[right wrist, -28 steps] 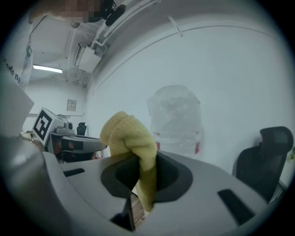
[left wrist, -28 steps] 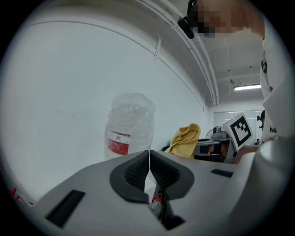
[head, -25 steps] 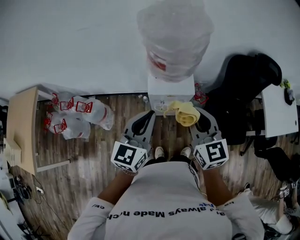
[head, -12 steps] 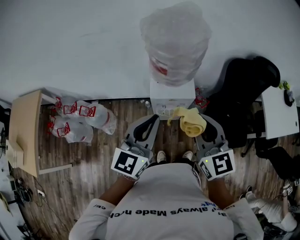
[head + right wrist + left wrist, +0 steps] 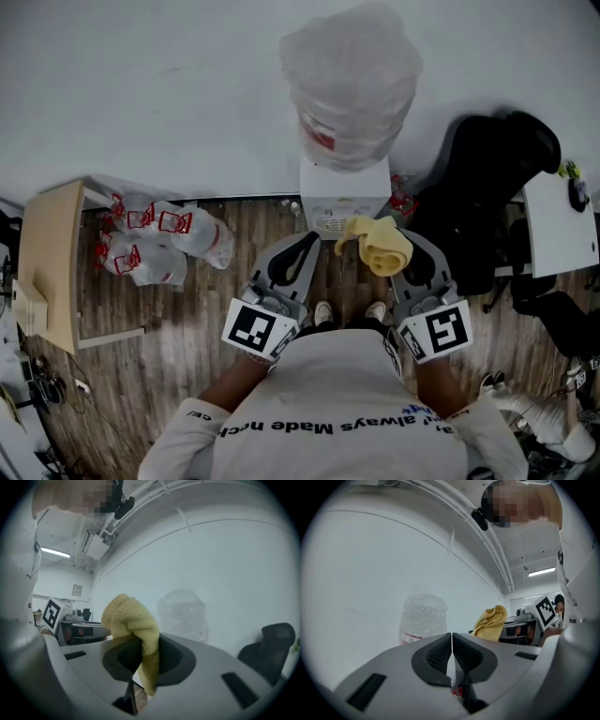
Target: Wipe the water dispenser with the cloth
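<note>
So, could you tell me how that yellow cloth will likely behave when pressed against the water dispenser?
Probably floppy: the cloth bunches and droops over the right gripper, whose jaws pinch only part of it. Its fuzzy weave looks soft, so it should likely flatten against the water dispenser rather than scratch it.

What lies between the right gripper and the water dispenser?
The yellow cloth, held by the right gripper, hangs before the water dispenser in the head view.

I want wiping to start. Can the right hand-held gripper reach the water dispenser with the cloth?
Probably yes: the right hand-held gripper, shut on the cloth, sits just in front of the water dispenser with nothing between them.
</note>
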Demonstrator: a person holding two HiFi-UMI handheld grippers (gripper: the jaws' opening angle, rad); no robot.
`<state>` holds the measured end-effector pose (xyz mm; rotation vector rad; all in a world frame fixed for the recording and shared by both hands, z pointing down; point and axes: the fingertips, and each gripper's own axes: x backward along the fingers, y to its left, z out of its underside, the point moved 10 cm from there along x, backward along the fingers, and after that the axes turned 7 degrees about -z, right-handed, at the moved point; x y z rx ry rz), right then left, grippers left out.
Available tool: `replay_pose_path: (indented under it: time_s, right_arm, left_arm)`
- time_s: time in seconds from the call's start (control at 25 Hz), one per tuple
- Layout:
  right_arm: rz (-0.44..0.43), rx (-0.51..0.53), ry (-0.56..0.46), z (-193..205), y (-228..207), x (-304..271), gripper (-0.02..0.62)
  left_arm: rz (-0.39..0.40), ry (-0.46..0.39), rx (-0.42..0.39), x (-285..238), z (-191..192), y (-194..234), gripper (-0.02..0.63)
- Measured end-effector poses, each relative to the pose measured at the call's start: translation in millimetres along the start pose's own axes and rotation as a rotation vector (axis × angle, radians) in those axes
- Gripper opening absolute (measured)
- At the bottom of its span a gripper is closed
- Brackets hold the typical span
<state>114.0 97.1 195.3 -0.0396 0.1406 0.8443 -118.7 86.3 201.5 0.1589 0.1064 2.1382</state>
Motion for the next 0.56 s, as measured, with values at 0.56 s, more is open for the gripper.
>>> replay_pose_path:
  time_s: [0.56]
  right_arm:
    - [0.000, 0.014, -0.001, -5.2, 6.5, 3.2, 0.061]
  left_arm:
    - [0.009, -0.006, 0.010, 5.7, -3.1, 0.3, 0.026]
